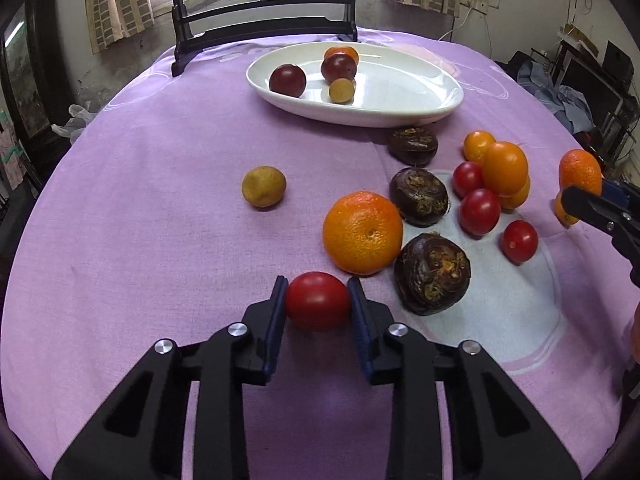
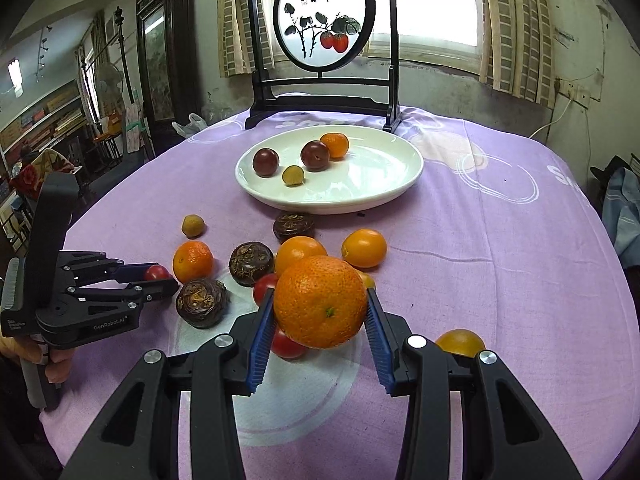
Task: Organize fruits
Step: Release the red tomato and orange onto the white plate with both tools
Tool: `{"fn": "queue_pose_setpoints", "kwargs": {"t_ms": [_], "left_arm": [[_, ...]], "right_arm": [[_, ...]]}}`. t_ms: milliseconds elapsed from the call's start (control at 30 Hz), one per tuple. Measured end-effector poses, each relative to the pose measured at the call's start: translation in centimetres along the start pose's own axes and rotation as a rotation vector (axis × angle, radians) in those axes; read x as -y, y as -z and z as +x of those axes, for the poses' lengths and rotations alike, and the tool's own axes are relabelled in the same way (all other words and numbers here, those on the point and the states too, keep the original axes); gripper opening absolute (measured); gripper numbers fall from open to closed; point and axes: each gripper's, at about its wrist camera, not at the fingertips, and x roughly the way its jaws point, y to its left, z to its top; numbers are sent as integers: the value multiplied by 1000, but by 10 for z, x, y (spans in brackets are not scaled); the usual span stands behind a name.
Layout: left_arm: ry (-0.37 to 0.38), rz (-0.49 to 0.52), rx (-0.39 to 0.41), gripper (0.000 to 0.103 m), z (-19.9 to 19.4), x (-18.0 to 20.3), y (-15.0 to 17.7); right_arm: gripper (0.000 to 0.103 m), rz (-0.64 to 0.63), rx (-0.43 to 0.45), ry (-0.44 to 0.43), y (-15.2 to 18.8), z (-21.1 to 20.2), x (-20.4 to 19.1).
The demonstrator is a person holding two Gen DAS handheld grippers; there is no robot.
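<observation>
My left gripper is clamped on a red tomato that sits low over the purple cloth, pads pressed to both its sides. My right gripper grips a mandarin, raised above the loose fruit. From the left wrist view, a second mandarin lies just beyond the tomato, with three dark, rough-skinned fruits beside it and a cluster of red tomatoes and orange kumquats further right. One small yellow-brown fruit sits alone to the left. The white plate at the far side of the table holds two dark red fruits, one small yellow-brown fruit and one orange fruit. Behind it stands a black-framed round screen painted with red fruit, before a curtained window.
</observation>
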Motion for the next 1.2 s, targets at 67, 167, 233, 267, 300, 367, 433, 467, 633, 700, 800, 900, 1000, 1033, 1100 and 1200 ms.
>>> {"fn": "queue_pose_setpoints", "kwargs": {"t_ms": [67, 167, 233, 267, 300, 367, 433, 467, 633, 700, 800, 900, 1000, 1033, 1100, 1200], "left_arm": [[8, -8, 4, 29, -5, -1, -2], [22, 0, 31, 29, -16, -1, -9], [27, 14, 54, 29, -24, 1, -19], [26, 27, 69, 29, -29, 2, -26], [25, 36, 85, 29, -32, 3, -34], [32, 42, 111, 29, -37, 4, -52], [39, 32, 134, 29, -38, 3, -73], [35, 22, 151, 29, -37, 2, -85], [27, -49, 161, 29, -17, -3, -135], [32, -80, 144, 29, -2, -7, -152], [19, -118, 102, 29, 25, -12, -171], [15, -142, 68, 29, 46, -15, -180], [10, -140, 52, 29, 64, -16, -184], [9, -145, 44, 29, 70, -16, -185], [22, -164, 31, 45, 78, -17, -186], [2, -183, 96, 77, 73, -17, -183]], "right_arm": [[43, 3, 7, 2, 0, -1, 1], [43, 18, 26, 1, 0, -4, 3], [43, 37, 48, 0, -2, -8, 6], [43, 43, 63, 8, -4, -10, 7], [43, 55, 82, 15, -6, -13, 9], [43, 77, 105, 17, -15, -18, 15], [43, 85, 126, 29, -27, -21, 20], [43, 82, 129, 30, -35, -21, 22], [44, 28, 121, 29, -80, 1, 21], [44, 20, 91, 18, -97, 21, 18], [44, -6, 38, 19, -114, 54, 10], [44, -23, -7, 17, -120, 80, 3], [44, -23, -63, 16, -121, 107, 1], [44, -20, -79, 17, -121, 113, 2], [51, -11, -102, 19, -120, 122, 3], [70, 22, -78, 26, -118, 120, 7]]}}
